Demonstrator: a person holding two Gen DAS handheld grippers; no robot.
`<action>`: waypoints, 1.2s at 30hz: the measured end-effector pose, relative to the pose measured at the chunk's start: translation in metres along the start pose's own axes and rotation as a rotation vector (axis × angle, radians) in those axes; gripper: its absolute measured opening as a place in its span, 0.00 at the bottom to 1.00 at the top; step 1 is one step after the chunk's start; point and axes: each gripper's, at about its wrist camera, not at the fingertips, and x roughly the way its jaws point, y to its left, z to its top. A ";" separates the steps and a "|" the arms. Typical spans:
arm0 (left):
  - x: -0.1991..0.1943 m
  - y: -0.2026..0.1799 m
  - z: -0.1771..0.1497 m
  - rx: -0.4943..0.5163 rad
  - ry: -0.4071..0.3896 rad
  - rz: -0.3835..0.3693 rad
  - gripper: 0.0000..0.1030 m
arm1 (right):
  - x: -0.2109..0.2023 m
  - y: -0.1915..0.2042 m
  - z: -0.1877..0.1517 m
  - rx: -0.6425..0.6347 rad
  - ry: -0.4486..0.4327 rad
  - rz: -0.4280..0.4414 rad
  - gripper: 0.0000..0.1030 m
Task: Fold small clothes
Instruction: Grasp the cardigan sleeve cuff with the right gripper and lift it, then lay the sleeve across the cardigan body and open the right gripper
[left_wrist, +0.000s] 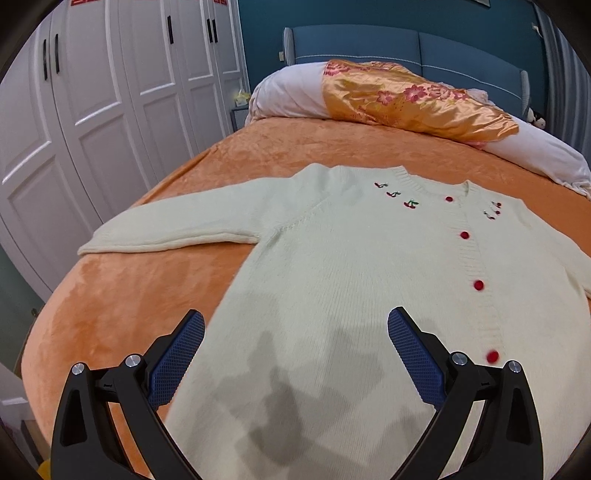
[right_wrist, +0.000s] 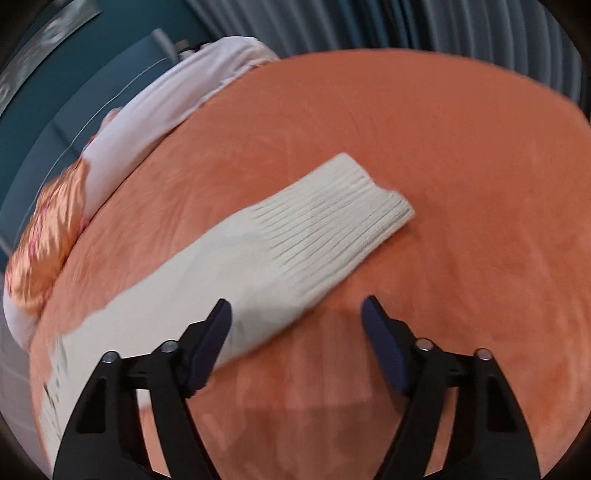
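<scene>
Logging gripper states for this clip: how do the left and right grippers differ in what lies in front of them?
The left gripper hovers open over the cardigan's body, near the red buttons; the right gripper hovers open beside the sleeve's ribbed cuff. Knit fills the gap between the left gripper's fingers, while mostly orange blanket shows between the right's. The right view is motion-blurred, the left sharp. Neither holds fabric.

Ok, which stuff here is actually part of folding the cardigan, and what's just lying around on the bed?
For the job:
cream cardigan
its right sleeve
left gripper, open
right gripper, open

Just there:
orange bedspread
floral quilt
white pillow
wardrobe
</scene>
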 end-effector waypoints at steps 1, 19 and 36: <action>0.004 -0.001 0.001 -0.001 0.006 -0.003 0.95 | 0.004 0.003 0.004 0.009 0.000 0.008 0.47; 0.032 0.001 0.074 -0.161 -0.046 -0.191 0.95 | -0.104 0.393 -0.180 -0.776 0.062 0.829 0.08; 0.115 -0.007 0.076 -0.334 0.165 -0.422 0.95 | -0.109 0.316 -0.260 -0.723 0.301 0.780 0.41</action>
